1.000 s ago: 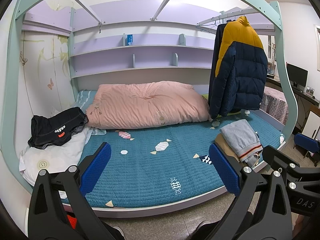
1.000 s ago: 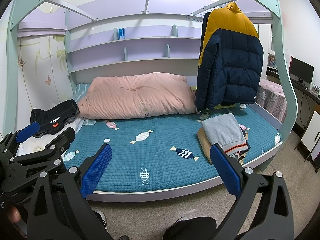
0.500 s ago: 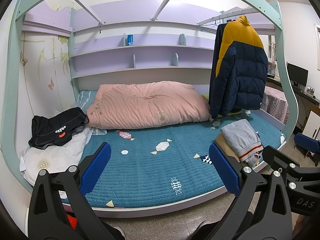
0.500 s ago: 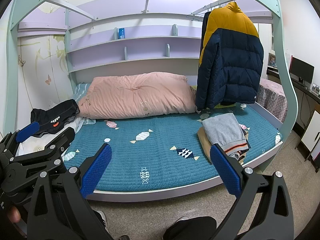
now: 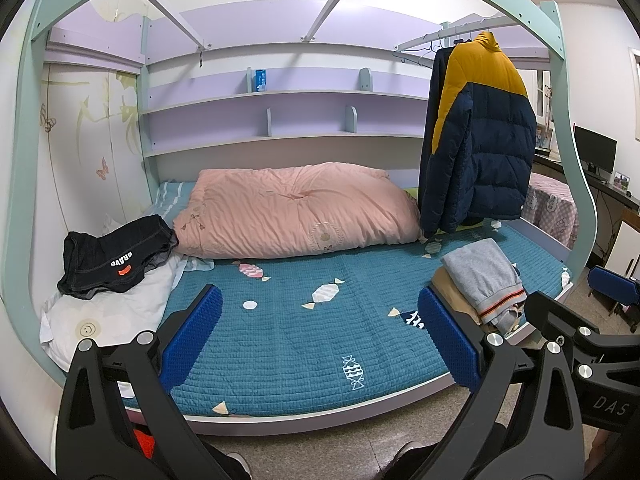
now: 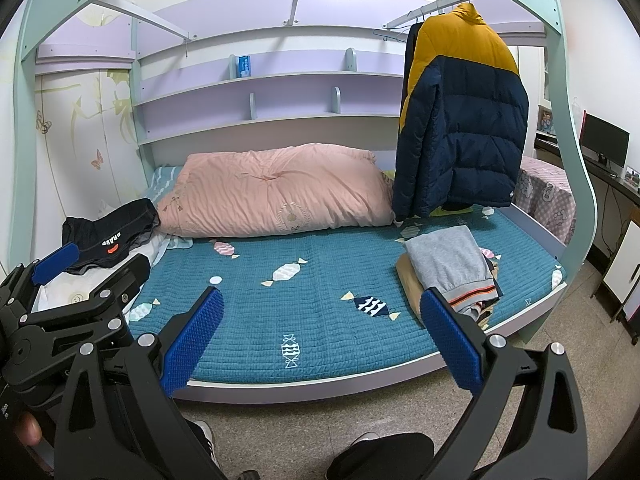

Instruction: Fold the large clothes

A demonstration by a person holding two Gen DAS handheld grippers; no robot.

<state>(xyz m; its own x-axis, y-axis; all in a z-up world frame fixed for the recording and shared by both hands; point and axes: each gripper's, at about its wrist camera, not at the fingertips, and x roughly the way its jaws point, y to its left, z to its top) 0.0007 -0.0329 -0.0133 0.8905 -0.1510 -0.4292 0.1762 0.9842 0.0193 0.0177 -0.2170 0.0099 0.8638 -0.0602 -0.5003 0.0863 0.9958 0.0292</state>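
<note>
A navy and yellow puffer jacket (image 5: 480, 140) (image 6: 460, 128) hangs from a rail over the bed's right end. A black garment (image 5: 114, 258) (image 6: 108, 234) lies crumpled on a white pillow at the left. A folded grey garment (image 5: 482, 276) (image 6: 450, 264) tops a small stack at the bed's right front. My left gripper (image 5: 318, 330) is open and holds nothing, short of the bed's front edge. My right gripper (image 6: 320, 330) is open too, also in front of the bed. The left gripper's body (image 6: 72, 308) shows at the left of the right wrist view.
A teal quilted bedspread (image 5: 304, 332) (image 6: 320, 292) covers the mattress. A pink duvet (image 5: 296, 212) (image 6: 272, 192) lies along the back. Shelves (image 5: 280, 96) run behind, and a mint frame arches around the bed. A desk with a monitor (image 6: 604, 140) stands right. The person's feet stand on the speckled floor.
</note>
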